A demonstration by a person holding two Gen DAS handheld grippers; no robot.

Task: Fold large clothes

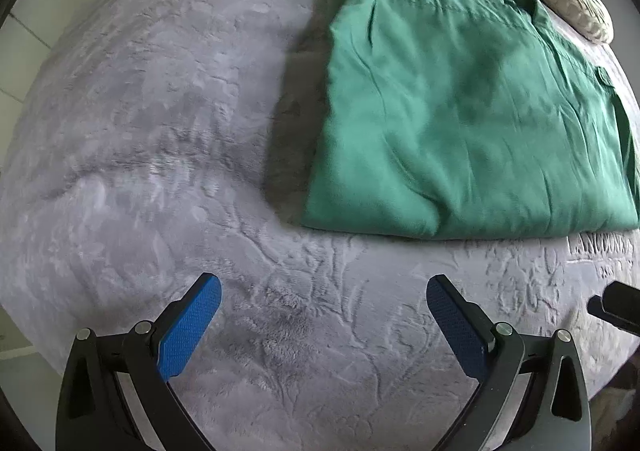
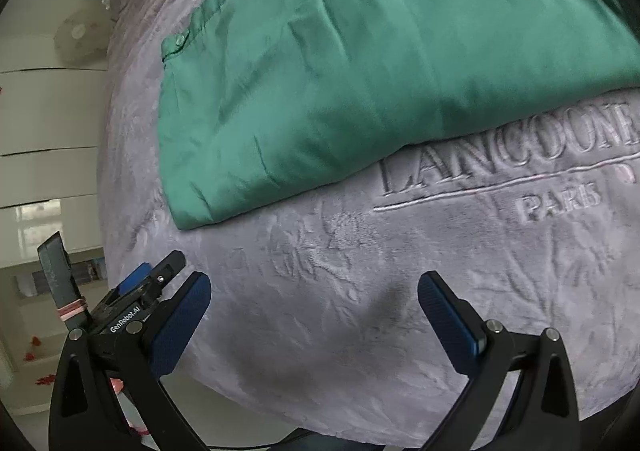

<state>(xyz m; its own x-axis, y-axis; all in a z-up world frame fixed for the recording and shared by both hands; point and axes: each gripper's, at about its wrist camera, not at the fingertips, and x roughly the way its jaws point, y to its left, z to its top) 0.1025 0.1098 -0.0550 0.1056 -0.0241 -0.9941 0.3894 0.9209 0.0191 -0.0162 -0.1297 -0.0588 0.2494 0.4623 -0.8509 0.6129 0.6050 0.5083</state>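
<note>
Left claw [image 1: 323,305] and right claw [image 2: 314,301], both spread wide and empty, hover over the grey blanket [image 1: 160,131]. Beyond lies the green garment [image 1: 460,111], folded into a rectangle. A further fold would probably need both near corners pinched evenly.

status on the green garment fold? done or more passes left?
Looks mostly done: the green garment lies as a flat folded rectangle on the grey blanket. Nothing in hand: left tongs and right tongs are both open, above bare blanket short of its near edge. Left, at most: another halving fold or smoothing.
</note>
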